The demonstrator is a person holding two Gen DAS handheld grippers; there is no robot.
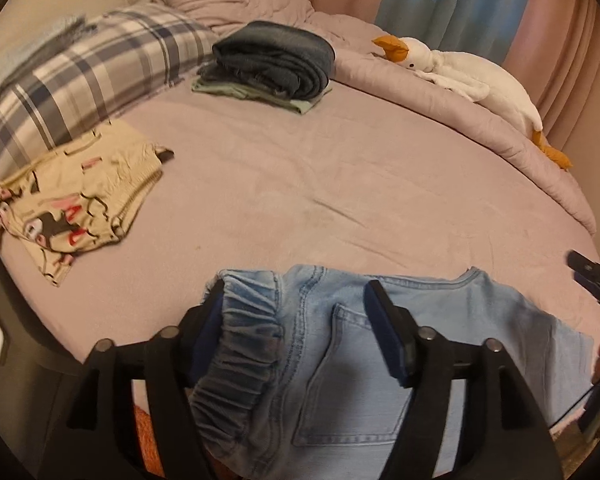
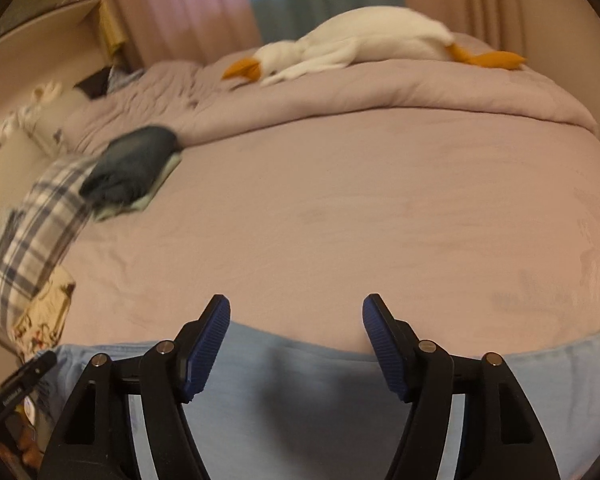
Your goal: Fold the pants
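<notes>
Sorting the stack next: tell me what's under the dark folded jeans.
A pale green folded garment lies under the dark jeans, its edges showing at the front. Anything else beneath is covered.

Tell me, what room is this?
Most likely a bedroom. There is a bed with a mauve sheet, a plaid pillow, a plush goose on the duvet, and curtains behind it.

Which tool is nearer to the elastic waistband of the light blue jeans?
Left. The left tool stands open right over the elastic waistband. The right tool, also open, is over a plain part of the jeans, further along.
</notes>
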